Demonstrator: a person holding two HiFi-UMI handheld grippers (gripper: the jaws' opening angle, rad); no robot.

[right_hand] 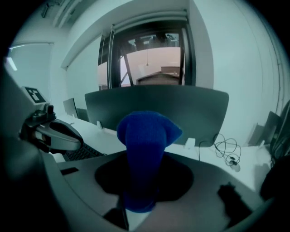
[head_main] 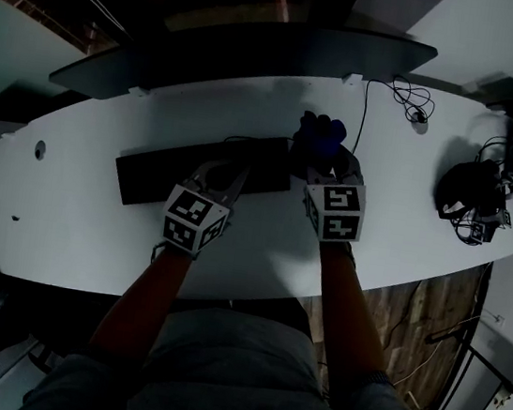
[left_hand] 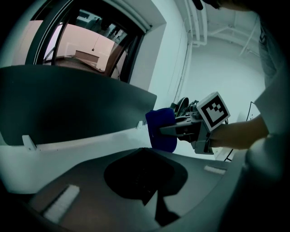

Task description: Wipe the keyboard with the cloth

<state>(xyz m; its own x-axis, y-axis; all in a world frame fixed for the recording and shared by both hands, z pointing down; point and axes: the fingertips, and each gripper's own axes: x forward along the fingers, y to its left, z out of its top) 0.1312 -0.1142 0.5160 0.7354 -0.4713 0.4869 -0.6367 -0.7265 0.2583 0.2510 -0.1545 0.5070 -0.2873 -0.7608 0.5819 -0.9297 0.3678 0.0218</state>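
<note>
The blue cloth was in the right hand-held gripper. Its jaws were closed on a narrow fold at the lower end of the cloth, and the rest stood out past the tips as a thick bunch. This bunch was just beside the far right corner of the black keyboard, which lay flat on the white desk in front of a dark partition screen. I could not tell whether the cloth touched the desk or was a little above it. It did not seem to be on the keys yet.

The left hand-held gripper was over the middle of the keyboard. Its jaws looked closed together with nothing between them, and only the dark keys showed under them. Whether its tips pressed on the keyboard was not clear.

I judged that the wiping stroke was about to begin. To do it well, the right hand-held gripper should probably come down until the loose bunch, and not the hard jaw tips, lies on the keys. It could then move along the rows from the right end toward the left, with light and even pressure. The grip on the cloth was small, so a strong drag could pull the cloth out. The left hand-held gripper could rest on the keyboard so that it does not slide, and give way when the cloth comes near.
</note>
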